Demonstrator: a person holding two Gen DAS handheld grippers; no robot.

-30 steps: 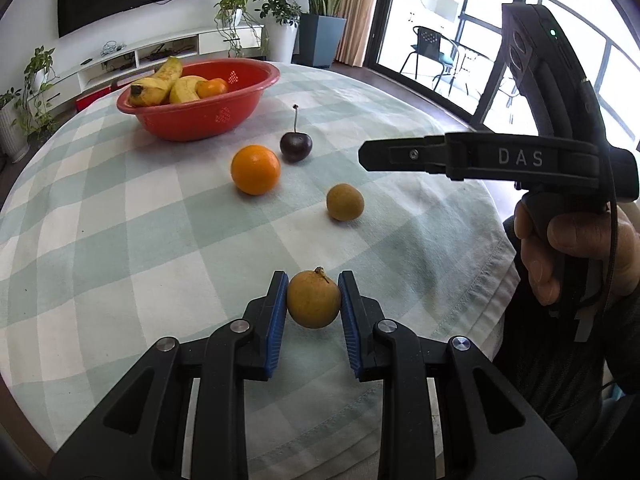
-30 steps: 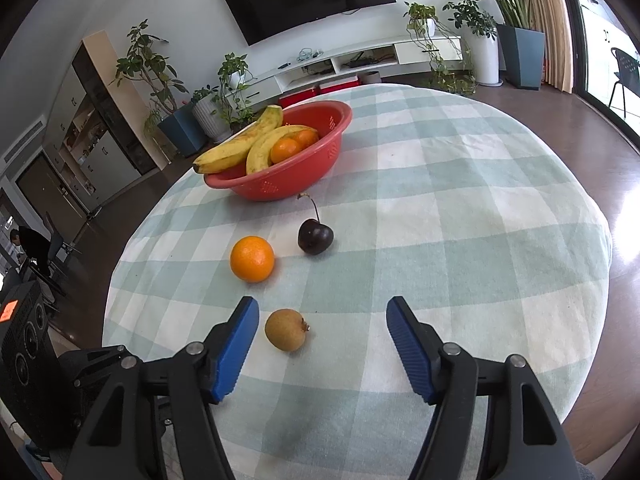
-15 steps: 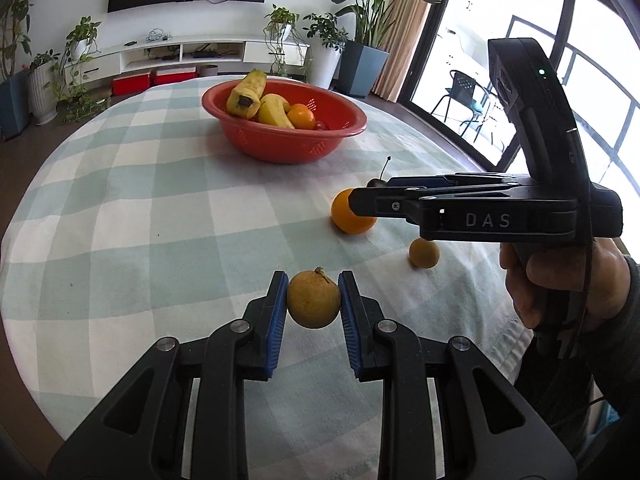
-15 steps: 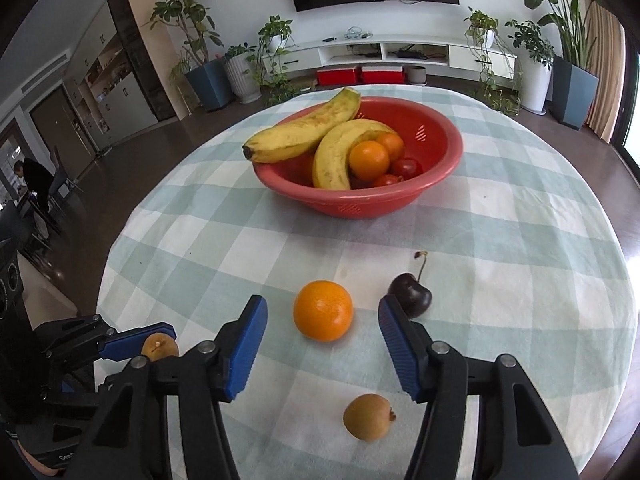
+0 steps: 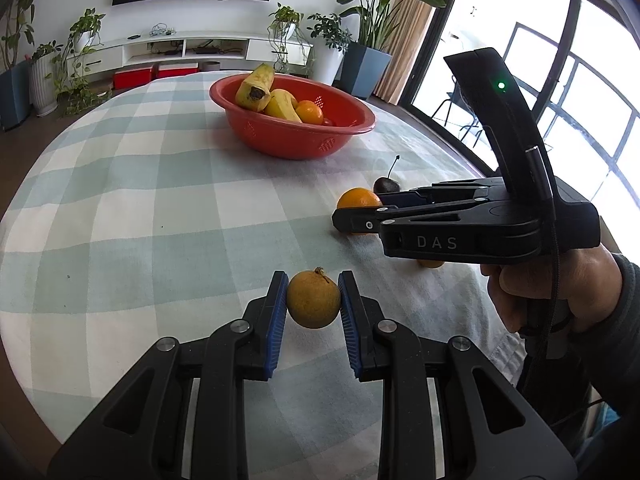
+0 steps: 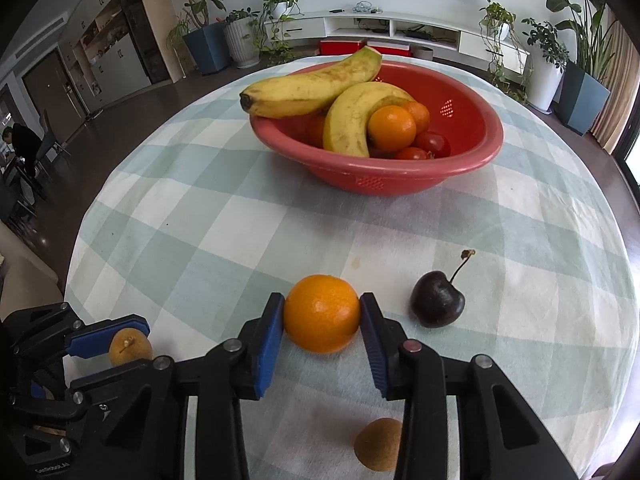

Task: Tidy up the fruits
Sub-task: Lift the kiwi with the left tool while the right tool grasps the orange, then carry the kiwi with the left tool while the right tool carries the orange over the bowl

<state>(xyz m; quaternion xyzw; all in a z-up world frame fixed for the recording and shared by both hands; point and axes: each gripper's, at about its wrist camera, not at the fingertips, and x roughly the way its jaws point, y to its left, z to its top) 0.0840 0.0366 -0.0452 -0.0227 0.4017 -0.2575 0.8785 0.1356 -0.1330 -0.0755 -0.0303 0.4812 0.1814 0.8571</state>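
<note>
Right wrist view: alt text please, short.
The right gripper closes its blue pads on an orange resting on a checked tablecloth. A dark cherry lies just right of it, and a red bowl of bananas, oranges and tomatoes sits behind. At lower left, the left gripper holds a small brown fruit.

The letters "DAS" stand in pale print on the black side of the right claw [image 5: 356, 216], as the left wrist view shows it. In the right wrist view a line of small white print runs along the bottom of the left claw's [image 6: 108, 344] body, too small to read.
</note>
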